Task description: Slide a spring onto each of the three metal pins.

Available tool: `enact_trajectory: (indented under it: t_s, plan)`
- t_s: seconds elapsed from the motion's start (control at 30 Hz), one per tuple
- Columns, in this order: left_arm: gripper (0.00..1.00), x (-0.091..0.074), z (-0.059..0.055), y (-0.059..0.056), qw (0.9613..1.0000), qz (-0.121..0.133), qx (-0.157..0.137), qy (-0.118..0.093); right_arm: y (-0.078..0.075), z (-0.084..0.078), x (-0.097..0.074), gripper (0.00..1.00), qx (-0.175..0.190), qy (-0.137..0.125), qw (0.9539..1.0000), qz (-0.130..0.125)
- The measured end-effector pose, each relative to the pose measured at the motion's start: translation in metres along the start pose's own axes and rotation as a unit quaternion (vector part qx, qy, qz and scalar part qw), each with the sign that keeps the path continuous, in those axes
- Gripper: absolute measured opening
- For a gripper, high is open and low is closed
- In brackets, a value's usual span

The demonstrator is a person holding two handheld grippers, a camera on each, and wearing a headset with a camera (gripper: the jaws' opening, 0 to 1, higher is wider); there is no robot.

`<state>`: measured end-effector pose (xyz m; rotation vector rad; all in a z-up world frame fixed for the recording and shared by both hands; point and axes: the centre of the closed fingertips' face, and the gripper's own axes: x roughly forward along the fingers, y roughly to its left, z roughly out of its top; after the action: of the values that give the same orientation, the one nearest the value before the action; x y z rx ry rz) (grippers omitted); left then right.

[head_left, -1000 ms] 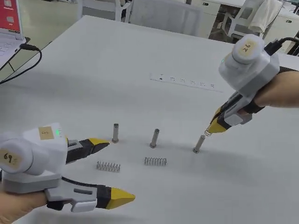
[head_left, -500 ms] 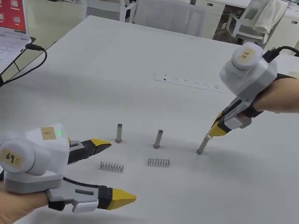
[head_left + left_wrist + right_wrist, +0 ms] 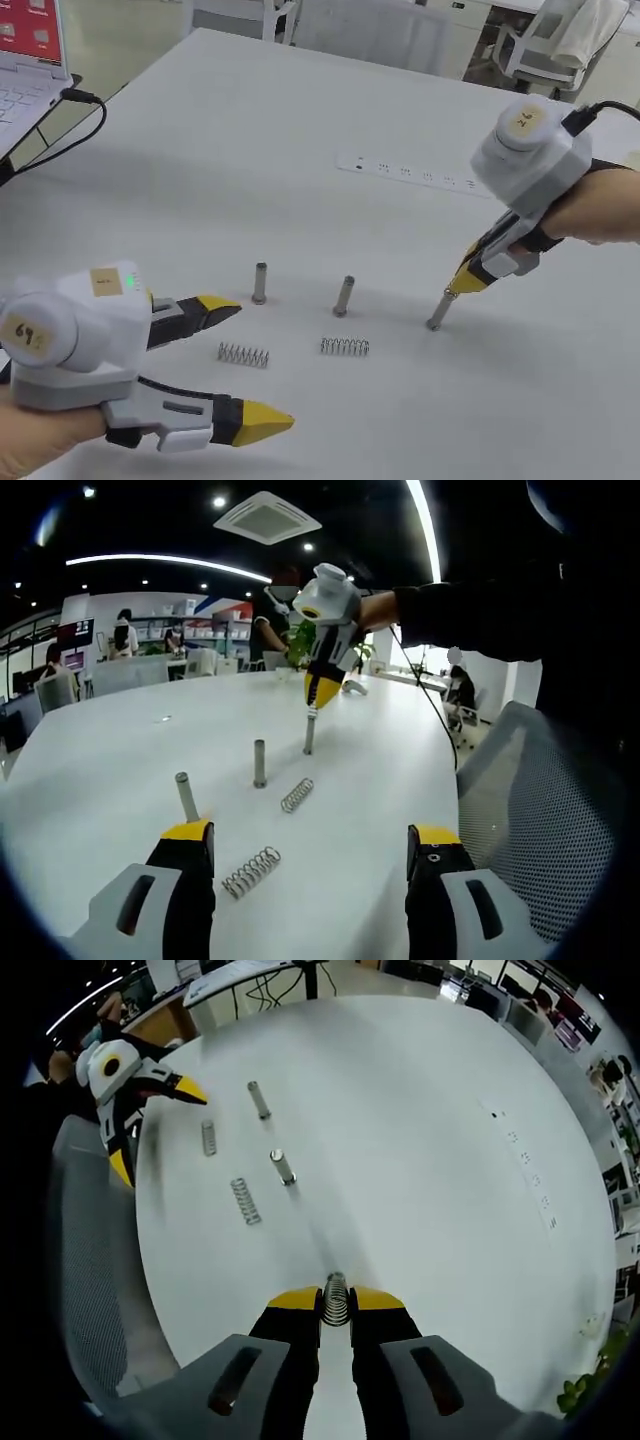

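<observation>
Three short metal pins stand in a row on the white table: left pin (image 3: 260, 283), middle pin (image 3: 344, 296), right pin (image 3: 439, 309). Two loose springs lie in front of them, one (image 3: 244, 354) on the left and one (image 3: 345, 346) near the middle. My right gripper (image 3: 466, 281) is shut on a third spring (image 3: 337, 1298), its tips right at the top of the right pin. My left gripper (image 3: 240, 365) stands open near the table's front, its jaws either side of the left spring (image 3: 251, 871).
A white power strip (image 3: 418, 174) lies farther back on the table. A laptop (image 3: 25, 45) with a black cable (image 3: 85, 110) sits at the far left. Chairs stand beyond the far edge of the table.
The head view has shifted a little. The right gripper has dropped slightly toward the right pin with its spring. The left gripper has stayed put and open.
</observation>
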<state>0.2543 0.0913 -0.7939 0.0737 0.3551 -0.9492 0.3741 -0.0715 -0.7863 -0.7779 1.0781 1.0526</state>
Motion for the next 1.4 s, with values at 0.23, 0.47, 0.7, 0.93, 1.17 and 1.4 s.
enact_trajectory:
  t_s: [0.23, 0.47, 0.7, 0.93, 1.17, 1.4]
  plan:
    - [0.75, 0.001, 0.0, 0.001, 1.0, -0.001, -0.001, 0.0, 0.0, -0.003, 0.008, 0.09, 0.002, 0.007, 1.0, 0.005]
    - [0.74, 0.002, 0.001, 0.001, 1.0, -0.001, -0.001, 0.0, 0.0, -0.005, 0.02, 0.09, 0.004, 0.014, 0.9999, 0.009]
    - [0.74, 0.002, 0.002, 0.001, 1.0, 0.001, -0.001, 0.0, 0.0, -0.009, 0.034, 0.09, 0.009, 0.022, 0.9997, 0.011]
    - [0.73, 0.002, 0.002, 0.001, 1.0, 0.0, -0.001, 0.0, 0.001, -0.012, 0.045, 0.09, 0.02, 0.023, 0.9994, 0.014]
    - [0.73, 0.001, 0.002, 0.001, 1.0, 0.001, 0.0, 0.001, 0.002, -0.014, 0.051, 0.09, 0.025, 0.025, 0.9993, 0.015]
    - [0.73, 0.001, 0.003, 0.001, 1.0, 0.001, 0.0, 0.001, 0.002, -0.012, 0.051, 0.09, 0.028, 0.019, 0.9993, 0.016]
